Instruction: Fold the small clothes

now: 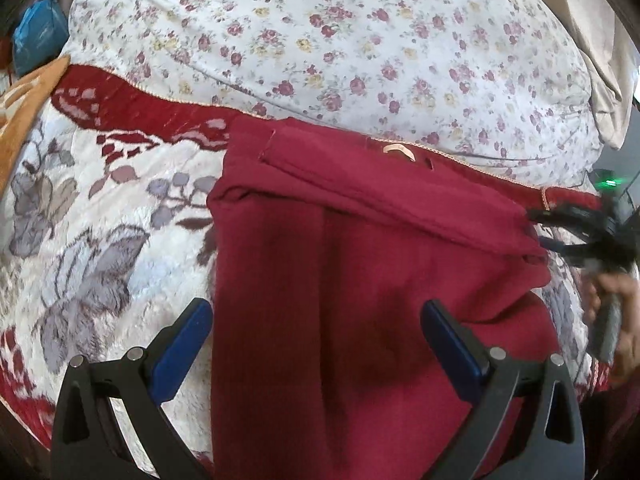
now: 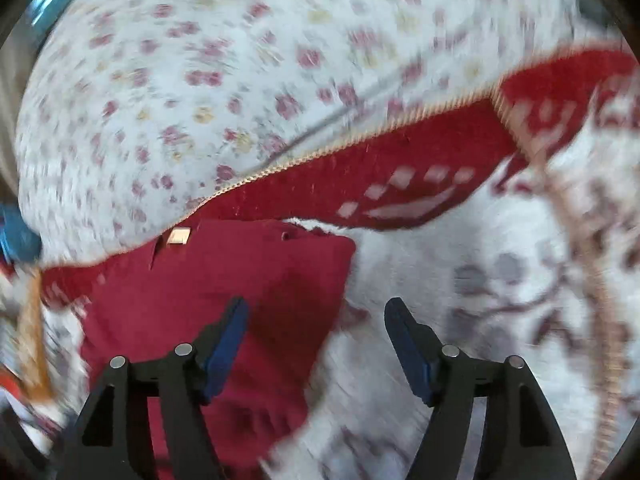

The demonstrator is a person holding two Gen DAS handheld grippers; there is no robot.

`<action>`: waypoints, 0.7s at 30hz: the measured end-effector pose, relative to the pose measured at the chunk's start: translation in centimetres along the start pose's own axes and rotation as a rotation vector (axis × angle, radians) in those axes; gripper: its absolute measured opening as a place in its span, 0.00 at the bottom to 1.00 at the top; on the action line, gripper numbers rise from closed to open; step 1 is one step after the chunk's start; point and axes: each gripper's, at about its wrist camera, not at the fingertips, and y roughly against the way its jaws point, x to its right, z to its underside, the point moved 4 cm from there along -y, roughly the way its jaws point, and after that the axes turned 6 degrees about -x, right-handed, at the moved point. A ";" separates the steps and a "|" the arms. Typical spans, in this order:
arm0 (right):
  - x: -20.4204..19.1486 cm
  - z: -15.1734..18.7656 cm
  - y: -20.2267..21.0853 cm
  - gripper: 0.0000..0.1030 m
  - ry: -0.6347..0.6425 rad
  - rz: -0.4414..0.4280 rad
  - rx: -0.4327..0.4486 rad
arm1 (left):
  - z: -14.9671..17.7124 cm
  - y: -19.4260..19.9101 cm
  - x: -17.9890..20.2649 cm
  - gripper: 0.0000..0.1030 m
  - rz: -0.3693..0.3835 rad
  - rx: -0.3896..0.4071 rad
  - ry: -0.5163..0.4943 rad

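A dark red garment (image 1: 360, 280) lies on a white and red floral blanket (image 1: 100, 240), one sleeve folded across its upper part, a small label near its collar. My left gripper (image 1: 316, 320) is open above the garment's lower left part. In the left wrist view the right gripper (image 1: 580, 236) is at the garment's right edge, blurred. In the right wrist view the garment (image 2: 224, 292) lies at lower left, and my right gripper (image 2: 316, 320) is open and empty over its right edge. That view is motion-blurred.
A white quilt with small red flowers (image 1: 340, 40) rises behind the garment. The blanket has a red border (image 2: 400, 168). A blue bag (image 1: 36, 32) sits far left. A beige cloth (image 1: 600, 60) hangs at the right.
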 end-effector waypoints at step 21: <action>-1.5 14.5 10.4 0.81 0.360 -0.027 -0.080 | 6.9 5.2 -3.7 1.00 0.026 -0.052 0.074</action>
